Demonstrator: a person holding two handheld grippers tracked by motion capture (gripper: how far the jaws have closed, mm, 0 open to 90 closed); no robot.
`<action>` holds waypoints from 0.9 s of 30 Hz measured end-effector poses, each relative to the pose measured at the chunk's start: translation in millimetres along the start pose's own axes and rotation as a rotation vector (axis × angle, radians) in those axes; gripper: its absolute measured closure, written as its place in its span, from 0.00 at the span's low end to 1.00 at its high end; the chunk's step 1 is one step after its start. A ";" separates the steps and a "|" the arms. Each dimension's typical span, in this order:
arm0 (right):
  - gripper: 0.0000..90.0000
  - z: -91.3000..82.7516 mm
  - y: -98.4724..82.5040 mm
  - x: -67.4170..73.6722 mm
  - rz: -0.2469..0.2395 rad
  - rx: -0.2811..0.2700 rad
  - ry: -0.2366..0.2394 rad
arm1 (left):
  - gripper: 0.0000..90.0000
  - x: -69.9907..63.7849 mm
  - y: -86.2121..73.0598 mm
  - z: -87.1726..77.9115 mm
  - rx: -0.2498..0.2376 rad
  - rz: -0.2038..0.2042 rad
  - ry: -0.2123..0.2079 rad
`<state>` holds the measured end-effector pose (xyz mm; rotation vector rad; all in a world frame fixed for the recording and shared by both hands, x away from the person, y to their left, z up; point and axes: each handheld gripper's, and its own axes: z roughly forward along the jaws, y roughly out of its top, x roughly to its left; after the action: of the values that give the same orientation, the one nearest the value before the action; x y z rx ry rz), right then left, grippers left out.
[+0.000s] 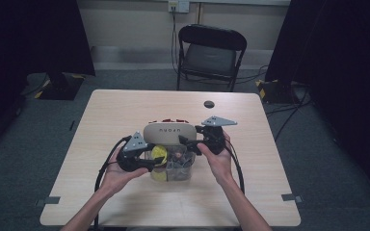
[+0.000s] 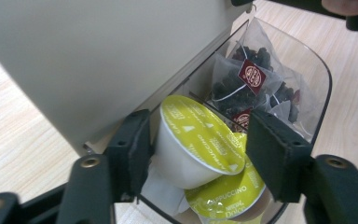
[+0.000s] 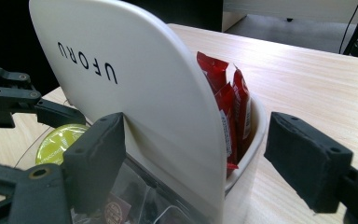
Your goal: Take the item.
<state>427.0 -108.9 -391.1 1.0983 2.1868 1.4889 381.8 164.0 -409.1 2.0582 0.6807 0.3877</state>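
Note:
A white organiser box stands mid-table with its "UFORU" lid (image 1: 168,133) (image 3: 135,84) raised upright. Red packets (image 3: 228,93) sit in its rear compartment. A clear front tray (image 2: 324,84) holds pyramid tea bags (image 2: 247,79) and yellow-green-topped coffee capsules. My left gripper (image 1: 156,156) (image 2: 200,135) is shut on one capsule (image 2: 196,140), tilted on its side above a second "Cappuccino" capsule (image 2: 228,196). My right gripper (image 1: 187,142) (image 3: 198,135) is open astride the lid's right edge: one pad lies by the lid's front face, the other stands clear of the box wall.
The wooden table (image 1: 125,106) has a small dark round cap (image 1: 209,104) near its far edge. A black folding chair (image 1: 209,53) stands beyond the table. Both forearms come in from the near edge, with cables trailing from the grippers.

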 end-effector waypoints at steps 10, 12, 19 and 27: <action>0.21 -0.2 0.3 -1.0 0.002 -0.003 0.001 | 0.51 3.2 -1.2 -0.9 -0.006 0.017 -0.019; 0.20 0.0 0.4 -1.1 0.002 -0.003 0.001 | 0.46 2.3 -0.7 0.4 -0.001 0.025 -0.033; 0.21 -0.6 0.5 -0.9 0.003 -0.007 -0.001 | 0.43 -2.6 -0.9 8.9 0.019 0.016 -0.048; 0.21 -1.3 0.7 -1.4 0.001 -0.011 -0.002 | 0.44 -2.1 0.1 12.0 0.035 -0.012 -0.064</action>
<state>427.5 -110.6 -390.2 1.0967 2.1748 1.4981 386.3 154.7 -415.5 2.0895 0.6649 0.3035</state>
